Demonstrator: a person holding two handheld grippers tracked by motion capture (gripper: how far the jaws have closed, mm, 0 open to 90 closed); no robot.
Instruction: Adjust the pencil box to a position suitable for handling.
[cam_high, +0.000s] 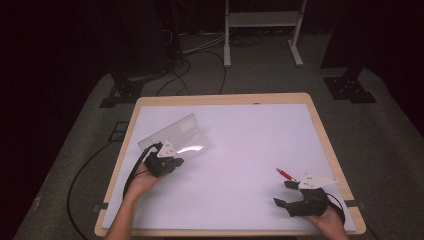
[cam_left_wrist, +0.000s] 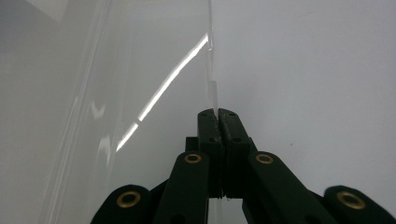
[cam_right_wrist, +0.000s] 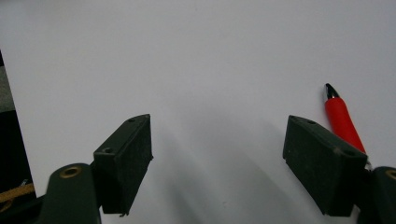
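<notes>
Here's the table (cam_high: 250, 107), a pale sheet over a wooden top with the wood showing as a thin border all round. The left gripper (cam_high: 159, 161) sits over the left part of the sheet, and its jaws are clamped tight on the near edge of a clear plastic case (cam_high: 175, 137). In the left gripper view the left gripper (cam_left_wrist: 218, 114) has its two black jaws pressed flat together with a thin transparent wall (cam_left_wrist: 212, 91) rising straight out from between them. The case lies well inside the left border, its long side slanting away toward the far right, glare streaking across it.

Over on the right, the right gripper (cam_high: 286, 192) hovers near the front right corner, jaws spread wide and holding nothing. The right gripper view has the right gripper (cam_right_wrist: 217, 154) gaping, bare white sheet between the pads. A red pen (cam_high: 285, 174) lies just beyond the gripper's far jaw; in the right gripper view the red pen (cam_right_wrist: 342, 119) runs alongside the right-hand pad, its silver tip pointing away, its near end hidden behind that pad.

Between the two hands the middle of the sheet is wide open, and the whole far half is bare too. The right hand (cam_high: 327, 222) is close to the near edge.
</notes>
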